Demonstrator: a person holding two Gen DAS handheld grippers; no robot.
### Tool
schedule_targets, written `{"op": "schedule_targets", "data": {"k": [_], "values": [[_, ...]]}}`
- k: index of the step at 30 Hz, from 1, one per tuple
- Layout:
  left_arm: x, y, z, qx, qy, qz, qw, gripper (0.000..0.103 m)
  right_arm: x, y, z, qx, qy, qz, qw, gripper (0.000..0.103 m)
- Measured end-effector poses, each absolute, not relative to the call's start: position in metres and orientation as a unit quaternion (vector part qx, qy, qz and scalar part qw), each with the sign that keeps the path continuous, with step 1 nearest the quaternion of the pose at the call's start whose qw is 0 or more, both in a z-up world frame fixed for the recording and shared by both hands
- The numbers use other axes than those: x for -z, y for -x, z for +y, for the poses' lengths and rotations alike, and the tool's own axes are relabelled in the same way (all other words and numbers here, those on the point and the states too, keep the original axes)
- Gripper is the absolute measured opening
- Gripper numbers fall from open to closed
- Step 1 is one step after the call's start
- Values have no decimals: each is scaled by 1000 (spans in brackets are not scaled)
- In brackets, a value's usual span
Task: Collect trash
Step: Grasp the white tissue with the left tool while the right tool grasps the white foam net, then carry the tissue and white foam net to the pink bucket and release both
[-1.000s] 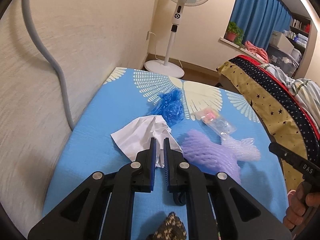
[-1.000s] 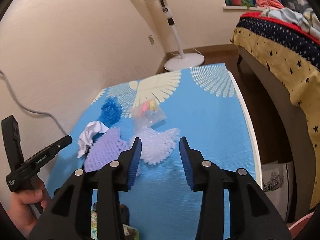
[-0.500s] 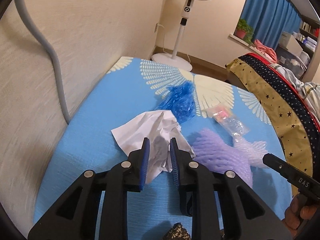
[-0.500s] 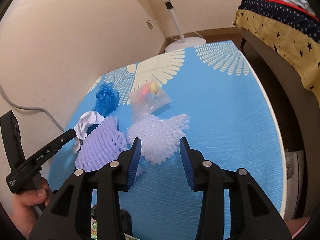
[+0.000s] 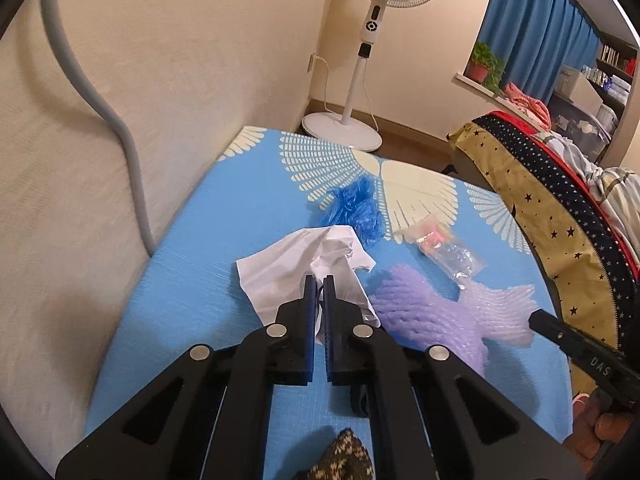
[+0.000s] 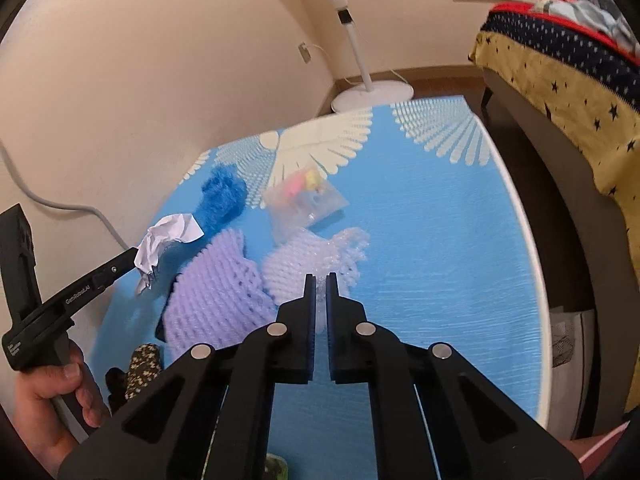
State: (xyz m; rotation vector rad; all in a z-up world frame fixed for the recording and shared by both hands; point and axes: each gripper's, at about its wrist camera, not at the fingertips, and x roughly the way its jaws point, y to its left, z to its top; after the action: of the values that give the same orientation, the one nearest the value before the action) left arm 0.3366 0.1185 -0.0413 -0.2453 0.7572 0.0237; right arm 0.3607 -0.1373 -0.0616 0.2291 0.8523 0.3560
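Observation:
On the blue patterned tablecloth [image 5: 224,240] lies a crumpled white paper [image 5: 288,268]. My left gripper [image 5: 316,280] has its jaws closing on the paper's near edge, pads pinching it. The right wrist view shows the same grip on the paper [image 6: 168,236] from the side. My right gripper [image 6: 319,280] is closing on the near edge of a white foam net [image 6: 296,264], which is squeezed between the pads. Beside it lies a purple foam net [image 6: 216,292]. Farther back are a blue crumpled plastic wad [image 5: 356,208] and a clear bag [image 5: 444,248] with pink and yellow bits.
A standing fan [image 5: 360,80] is beyond the table's far end. A bed with a star-patterned cover [image 5: 560,208] runs along the right. A grey hose [image 5: 132,160] hangs on the left wall. A camouflage-patterned object [image 5: 344,456] sits at the near edge. A mesh bin [image 6: 568,340] stands right of the table.
The left jaws opened slightly over the white paper, then closed on it. The right gripper moved forward to the white foam net and its wide jaws closed on it.

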Motion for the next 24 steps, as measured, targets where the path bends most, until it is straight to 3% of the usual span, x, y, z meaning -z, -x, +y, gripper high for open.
{"op": "schedule_targets", "data": {"k": [24], "values": [[-31, -216, 62, 17, 92, 317, 944, 3, -46, -200, -180, -133, -48, 303, 943, 4]]}}
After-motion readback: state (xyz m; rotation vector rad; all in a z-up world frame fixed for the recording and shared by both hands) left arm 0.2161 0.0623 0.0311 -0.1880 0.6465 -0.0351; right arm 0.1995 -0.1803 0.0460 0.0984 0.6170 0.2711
